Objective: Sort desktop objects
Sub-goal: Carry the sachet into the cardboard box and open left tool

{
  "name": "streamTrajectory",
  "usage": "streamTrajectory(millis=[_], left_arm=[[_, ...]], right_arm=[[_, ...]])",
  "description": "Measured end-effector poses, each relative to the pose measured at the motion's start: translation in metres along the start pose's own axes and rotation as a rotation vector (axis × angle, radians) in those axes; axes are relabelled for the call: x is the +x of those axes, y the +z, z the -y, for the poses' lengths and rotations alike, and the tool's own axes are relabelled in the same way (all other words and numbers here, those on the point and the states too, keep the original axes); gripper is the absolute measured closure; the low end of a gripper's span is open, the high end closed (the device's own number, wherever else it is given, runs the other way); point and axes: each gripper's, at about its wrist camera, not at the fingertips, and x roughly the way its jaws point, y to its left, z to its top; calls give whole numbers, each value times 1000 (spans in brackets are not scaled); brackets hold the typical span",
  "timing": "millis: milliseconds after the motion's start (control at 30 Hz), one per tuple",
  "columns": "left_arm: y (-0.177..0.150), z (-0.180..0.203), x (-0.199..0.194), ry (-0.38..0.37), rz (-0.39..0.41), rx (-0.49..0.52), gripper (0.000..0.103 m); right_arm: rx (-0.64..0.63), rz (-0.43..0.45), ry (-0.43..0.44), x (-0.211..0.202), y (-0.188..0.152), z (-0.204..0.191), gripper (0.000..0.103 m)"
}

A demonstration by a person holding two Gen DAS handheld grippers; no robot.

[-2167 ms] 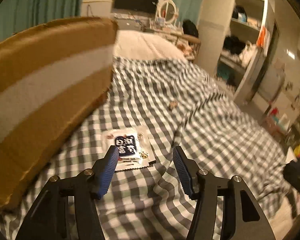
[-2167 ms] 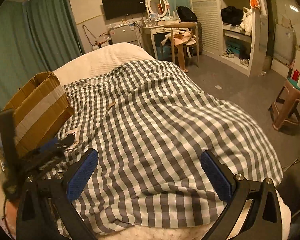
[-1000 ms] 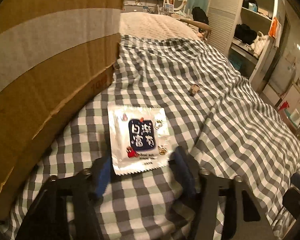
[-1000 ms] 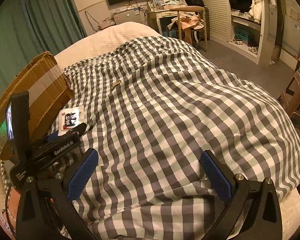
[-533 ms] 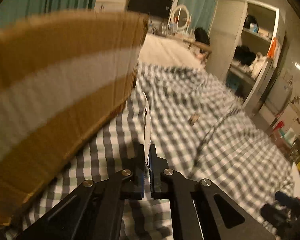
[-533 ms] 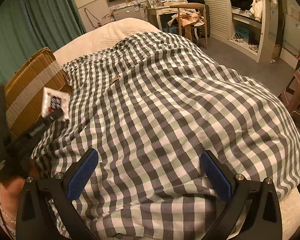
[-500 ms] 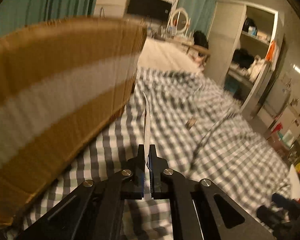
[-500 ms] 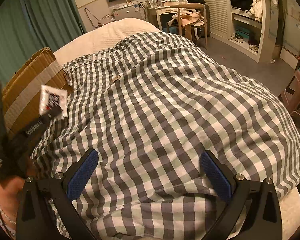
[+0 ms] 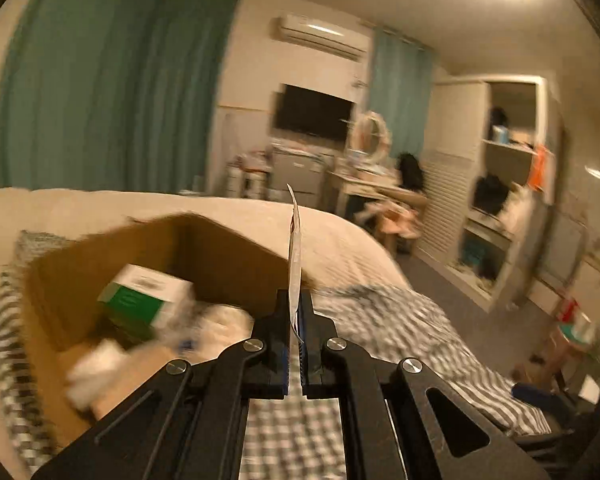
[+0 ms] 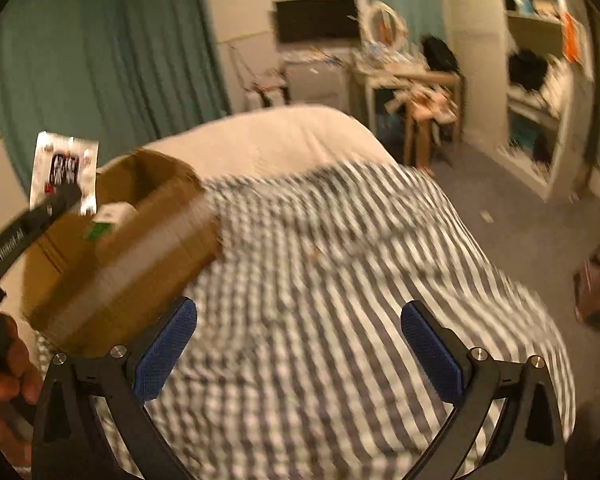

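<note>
Cardboard box is sitting open at left on the checked bedspread, ready for sorted items. Left gripper is pinching the foil sachet edge-on above it (presumably for dropping in). Right gripper is hanging wide, empty.

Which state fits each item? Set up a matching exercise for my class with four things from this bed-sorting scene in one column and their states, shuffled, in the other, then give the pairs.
Things:
1. left gripper
2. right gripper
3. foil packet
4. green and white box

States:
A. lying inside the cardboard box
B. open, holding nothing
C. held upright by its lower edge, above the box
D. shut on something thin

Pairs: 1-D, 2-B, 3-C, 4-A
</note>
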Motion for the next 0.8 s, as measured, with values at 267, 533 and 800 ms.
streamTrajectory(millis=[267, 533, 800], left_arm=[[-3, -56, 16, 220, -112, -82, 36], [-8, -53, 7, 265, -109, -92, 0], [-4, -55, -3, 319, -125, -102, 0]], right_arm=[[-25, -4, 98, 37, 46, -49, 0], [-81, -34, 85, 49, 36, -70, 0], [-86, -15, 41, 41, 41, -56, 0]])
